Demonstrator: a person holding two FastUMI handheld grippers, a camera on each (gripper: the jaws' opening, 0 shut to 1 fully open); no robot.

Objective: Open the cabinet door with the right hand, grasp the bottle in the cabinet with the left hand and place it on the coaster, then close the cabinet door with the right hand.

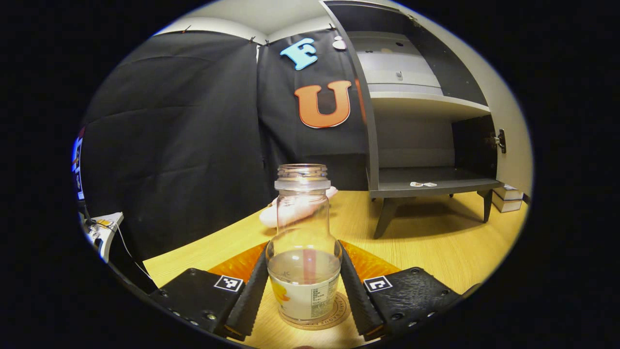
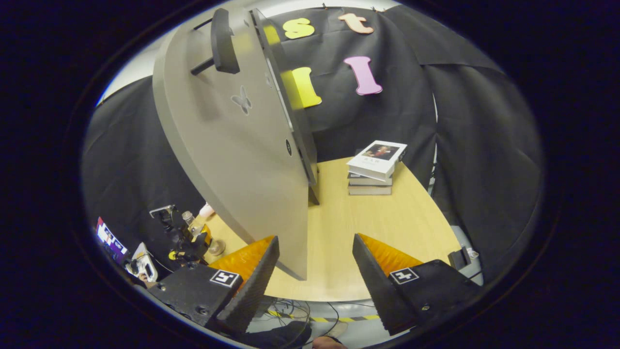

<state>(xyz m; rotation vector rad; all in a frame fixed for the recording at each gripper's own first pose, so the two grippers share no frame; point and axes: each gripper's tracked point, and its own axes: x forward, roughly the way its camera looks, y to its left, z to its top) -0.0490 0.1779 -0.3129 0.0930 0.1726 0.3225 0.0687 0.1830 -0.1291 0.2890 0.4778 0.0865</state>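
Observation:
A clear, capless bottle (image 1: 303, 252) with a little liquid and a pale label stands upright on a round coaster (image 1: 334, 317) on the wooden table. My left gripper (image 1: 304, 286) is shut on it, one black finger touching each side of its body. The grey cabinet (image 1: 426, 145) stands open at the right, its lower shelf bare except for two small flat bits (image 1: 423, 184). In the right gripper view the cabinet door (image 2: 242, 155) swings wide open, its black handle (image 2: 223, 41) high up. My right gripper (image 2: 315, 271) is open, with the door's lower corner just inside its left finger (image 2: 252, 286).
A pale pink object (image 1: 290, 211) lies on the table behind the bottle. A stack of books (image 2: 375, 169) sits at the table's far corner, beyond the door. The cabinet stands on short legs (image 1: 385, 218). Cables run on the floor below the table edge (image 2: 310, 295).

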